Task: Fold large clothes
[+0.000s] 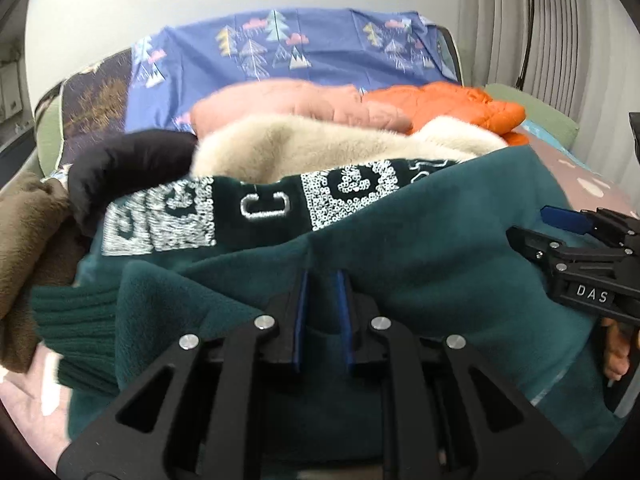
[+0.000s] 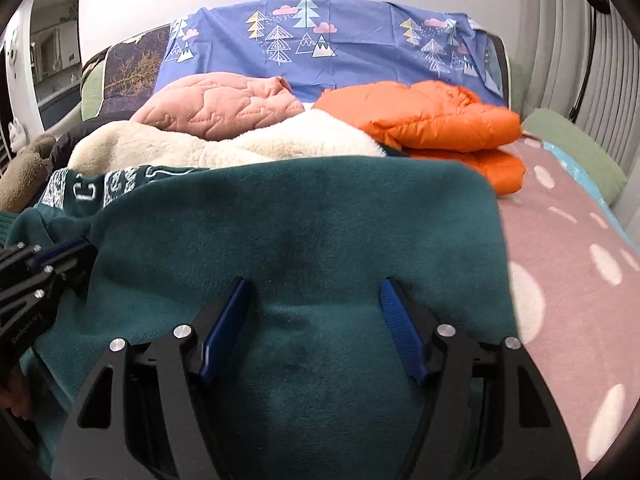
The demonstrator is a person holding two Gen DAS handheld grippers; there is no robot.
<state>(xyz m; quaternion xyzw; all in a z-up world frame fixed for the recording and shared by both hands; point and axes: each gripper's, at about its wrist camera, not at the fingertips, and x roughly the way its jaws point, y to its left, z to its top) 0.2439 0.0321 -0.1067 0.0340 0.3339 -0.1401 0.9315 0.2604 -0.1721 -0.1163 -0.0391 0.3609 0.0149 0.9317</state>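
A dark green fleece sweater (image 1: 420, 240) with white sequin squares and a letter C lies across the bed, and its ribbed cuff (image 1: 72, 312) points left. My left gripper (image 1: 323, 280) is shut on a fold of this green fleece, which bunches between the narrow blue pads. In the right wrist view the left gripper (image 2: 84, 248) enters from the left edge at the sweater's (image 2: 300, 220) left side. My right gripper (image 2: 313, 284) stands open over the sweater's smooth right part, its blue pads wide apart and not pinching. In the left wrist view it shows at the right (image 1: 532, 224).
Behind the sweater lie a cream fluffy garment (image 2: 224, 144), a pink quilted one (image 2: 216, 108) and an orange puffer jacket (image 2: 432, 120). Black (image 1: 120, 164) and brown (image 1: 28, 232) clothes sit at the left. The pink dotted bedsheet (image 2: 568, 240) is bare at the right, with a blue tree-print cloth (image 2: 320, 44) behind.
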